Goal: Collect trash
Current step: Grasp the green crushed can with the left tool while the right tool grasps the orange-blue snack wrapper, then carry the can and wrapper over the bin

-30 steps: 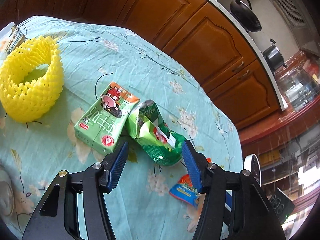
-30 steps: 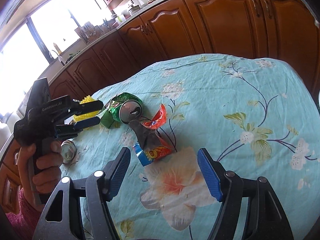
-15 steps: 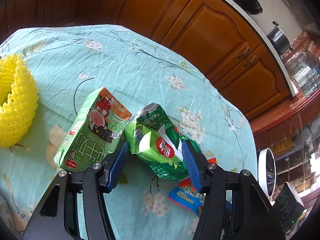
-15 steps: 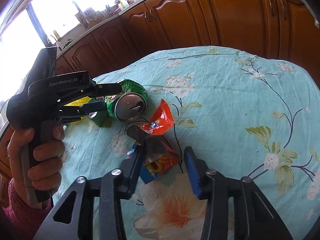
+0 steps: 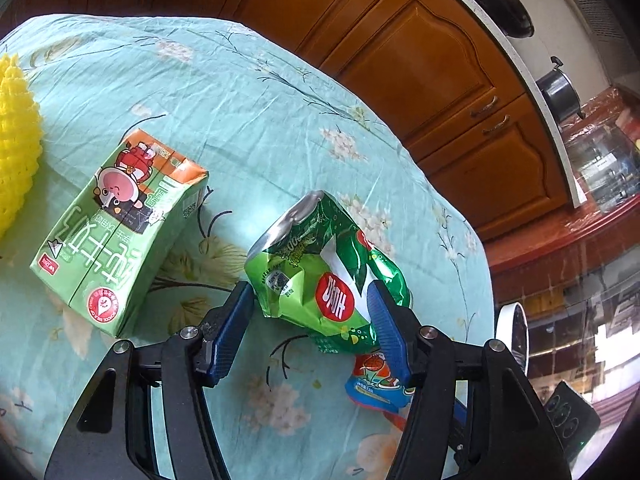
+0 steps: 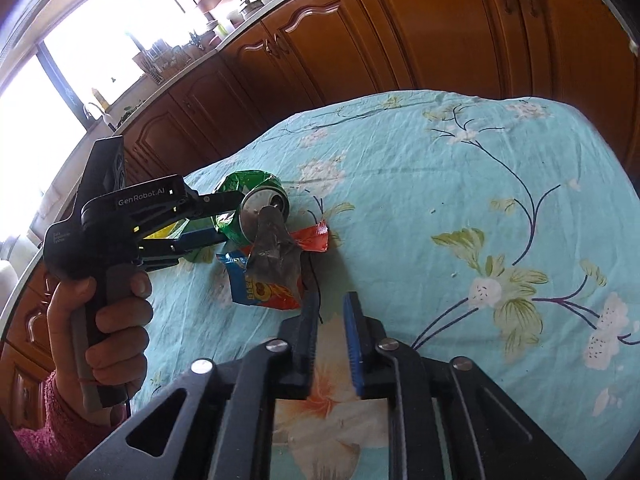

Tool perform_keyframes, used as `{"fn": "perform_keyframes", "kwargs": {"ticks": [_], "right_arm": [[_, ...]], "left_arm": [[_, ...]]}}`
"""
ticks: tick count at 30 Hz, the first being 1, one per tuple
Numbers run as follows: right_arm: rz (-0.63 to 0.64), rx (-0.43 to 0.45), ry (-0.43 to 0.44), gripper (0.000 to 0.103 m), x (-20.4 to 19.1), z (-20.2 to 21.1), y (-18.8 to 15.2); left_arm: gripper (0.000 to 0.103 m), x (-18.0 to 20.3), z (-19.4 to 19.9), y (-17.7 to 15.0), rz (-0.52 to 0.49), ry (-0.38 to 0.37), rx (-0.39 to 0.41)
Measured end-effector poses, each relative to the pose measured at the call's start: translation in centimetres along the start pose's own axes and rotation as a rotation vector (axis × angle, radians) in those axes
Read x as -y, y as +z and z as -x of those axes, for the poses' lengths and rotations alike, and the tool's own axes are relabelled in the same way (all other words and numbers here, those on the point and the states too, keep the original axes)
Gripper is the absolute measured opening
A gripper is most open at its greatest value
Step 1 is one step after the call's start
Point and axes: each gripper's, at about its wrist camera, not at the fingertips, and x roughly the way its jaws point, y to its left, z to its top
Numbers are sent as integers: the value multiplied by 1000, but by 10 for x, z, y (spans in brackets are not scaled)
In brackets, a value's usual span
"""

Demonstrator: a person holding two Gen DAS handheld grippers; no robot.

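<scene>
A crushed green can (image 5: 320, 272) sits between the blue pads of my left gripper (image 5: 309, 292), which press on its two sides. The right wrist view shows the same can (image 6: 256, 204) in that gripper (image 6: 224, 216). A blue and red snack wrapper (image 6: 268, 276) lies crumpled just beyond my right gripper (image 6: 331, 304). Its jaws stand narrowly apart and are opening, with nothing between them. A torn red piece (image 6: 312, 238) lies beside the wrapper. A green juice carton (image 5: 116, 240) lies left of the can.
A yellow foam fruit net (image 5: 16, 152) rests at the far left on the teal flowered tablecloth (image 6: 460, 200). A person's hand (image 6: 104, 320) holds the left gripper's handle. Wooden cabinets (image 5: 420, 60) stand behind the table. A white round device (image 5: 512, 344) is past the right edge.
My left gripper moved forward around the can, which now stands apart from the carton. My right gripper's jaws narrowed around the wrapper, and the wrapper now lies ahead of the tips.
</scene>
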Motion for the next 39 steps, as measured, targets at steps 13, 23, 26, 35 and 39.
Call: {"fn": "perform_keyframes", "kwargs": {"ticks": [13, 23, 26, 35, 39], "right_arm": [[-16, -49, 28, 17, -12, -49, 19], [-39, 51, -12, 2, 12, 12, 2], [-46, 77, -48, 2, 24, 31, -4], [-56, 121, -139, 2, 50, 79, -26], [-80, 142, -165, 2, 62, 96, -35]], "left_arm": [[62, -2, -9, 6, 13, 0, 5], [43, 32, -23, 11, -126, 19, 31], [43, 47, -19, 0, -180, -3, 16], [42, 107, 4, -59, -460, -41, -30], [42, 124, 8, -87, -538, -53, -58]]}}
